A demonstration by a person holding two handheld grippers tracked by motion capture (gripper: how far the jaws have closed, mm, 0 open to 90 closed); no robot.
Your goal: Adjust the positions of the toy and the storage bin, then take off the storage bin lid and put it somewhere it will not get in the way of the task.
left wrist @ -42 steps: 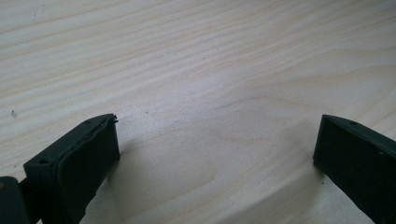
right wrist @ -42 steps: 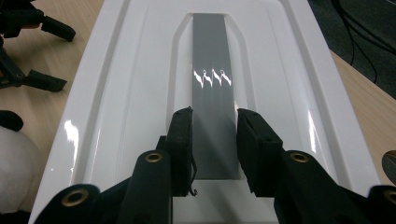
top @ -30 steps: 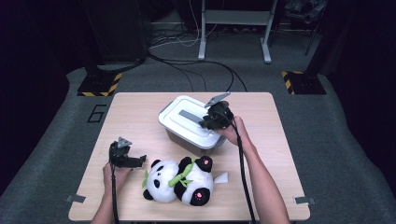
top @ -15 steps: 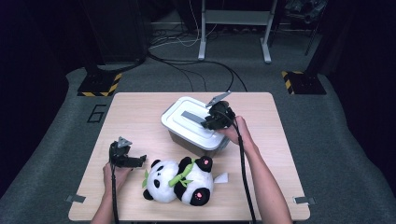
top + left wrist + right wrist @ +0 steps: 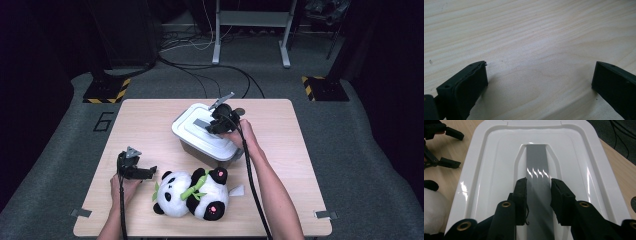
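so the right gripper [image 5: 538, 192] is clamped on the grey handle [image 5: 537, 167] of the white lid [image 5: 200, 127], one pad each side of it. That lid sits on the box [image 5: 207, 152], centre of the high view, just above the two pandas [image 5: 192, 192]. Left gripper [image 5: 145, 171] is over at lower left, jaws wide apart with nothing between them, just bare table [image 5: 529, 37] under it
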